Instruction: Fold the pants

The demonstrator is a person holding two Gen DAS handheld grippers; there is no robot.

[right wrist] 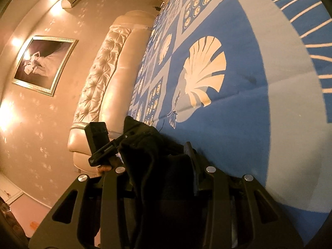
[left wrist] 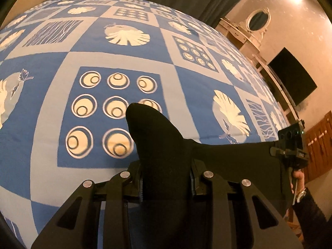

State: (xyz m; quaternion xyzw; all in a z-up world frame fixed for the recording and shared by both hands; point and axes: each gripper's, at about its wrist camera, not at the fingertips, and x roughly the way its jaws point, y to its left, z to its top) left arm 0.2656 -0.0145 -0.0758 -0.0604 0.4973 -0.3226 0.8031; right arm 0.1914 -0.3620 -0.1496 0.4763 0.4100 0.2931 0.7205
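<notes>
The bed [left wrist: 62, 108], under its blue patterned cover, fills the room; above that cover hang the black pants [left wrist: 166, 145], stretched between both tools; the left gripper [left wrist: 166, 183] is clamped on one bunched end, over the bed; the right gripper [right wrist: 164, 176] pinches the other end, nearer the bed's padded headboard [right wrist: 103, 78].

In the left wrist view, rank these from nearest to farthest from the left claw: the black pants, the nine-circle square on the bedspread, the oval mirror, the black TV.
1. black pants: clamped in the left claw.
2. nine-circle square: on the bedspread, just ahead and left.
3. black TV: on the right wall, past the bed's edge.
4. oval mirror: upper right, farthest back.
</notes>
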